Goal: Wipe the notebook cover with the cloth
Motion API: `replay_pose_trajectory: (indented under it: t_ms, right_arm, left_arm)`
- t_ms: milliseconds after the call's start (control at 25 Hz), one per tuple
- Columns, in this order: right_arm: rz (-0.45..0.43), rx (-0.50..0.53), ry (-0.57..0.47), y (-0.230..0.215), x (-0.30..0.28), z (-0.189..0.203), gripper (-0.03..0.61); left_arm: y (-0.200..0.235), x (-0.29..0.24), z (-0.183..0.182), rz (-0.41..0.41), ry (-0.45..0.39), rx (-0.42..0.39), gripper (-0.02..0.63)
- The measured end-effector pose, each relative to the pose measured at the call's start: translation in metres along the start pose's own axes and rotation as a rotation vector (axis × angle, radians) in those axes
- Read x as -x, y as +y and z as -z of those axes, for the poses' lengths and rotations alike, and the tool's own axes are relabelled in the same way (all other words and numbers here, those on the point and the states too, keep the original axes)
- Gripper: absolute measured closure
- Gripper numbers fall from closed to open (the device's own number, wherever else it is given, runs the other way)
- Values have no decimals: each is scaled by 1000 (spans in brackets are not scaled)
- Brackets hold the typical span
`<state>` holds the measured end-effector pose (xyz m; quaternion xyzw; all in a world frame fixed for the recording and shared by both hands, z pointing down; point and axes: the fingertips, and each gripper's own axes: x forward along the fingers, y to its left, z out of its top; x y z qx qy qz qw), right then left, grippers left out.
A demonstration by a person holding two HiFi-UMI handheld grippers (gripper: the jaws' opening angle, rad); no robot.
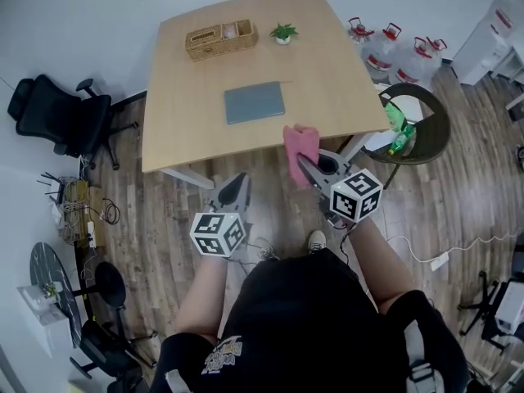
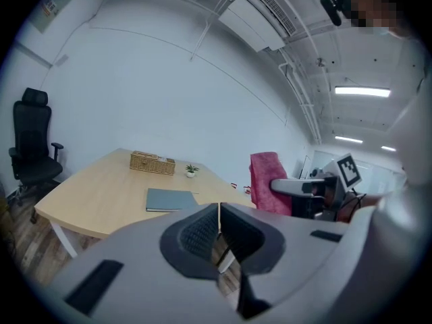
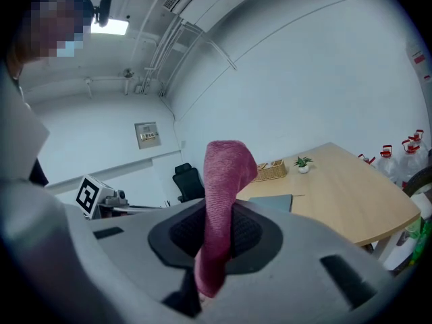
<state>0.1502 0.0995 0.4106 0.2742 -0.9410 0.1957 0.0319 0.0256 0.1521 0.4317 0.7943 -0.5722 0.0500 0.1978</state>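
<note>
Cloth (image 1: pixel 301 147), soft and limp, is pinched in my right tongs (image 1: pixel 308 164) over the table's (image 1: pixel 184 129) near edge. My left tongs (image 1: pixel 237 182) are closed, empty. Gray notebook (image 1: pixel 255 102) lies flat mid-table; light, it probably slides unless I steady an edge.

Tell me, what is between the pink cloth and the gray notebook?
Nothing but bare table. The head view shows only light wood between the cloth and the notebook.

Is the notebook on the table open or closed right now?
Closed: the notebook lies flat, grey cover up, no pages showing.
</note>
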Motion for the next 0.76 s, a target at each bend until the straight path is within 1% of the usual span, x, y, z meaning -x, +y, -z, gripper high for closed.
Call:
replay_pose_trajectory:
  t_ms: [440, 760]
  right_arm:
    - [-64, 17, -9, -4, 24, -9, 515]
    - [-89, 25, -10, 2, 39, -7, 515]
  left_arm:
    - [-34, 1, -9, -43, -32, -23, 601]
    - [-51, 5, -6, -50, -41, -29, 601]
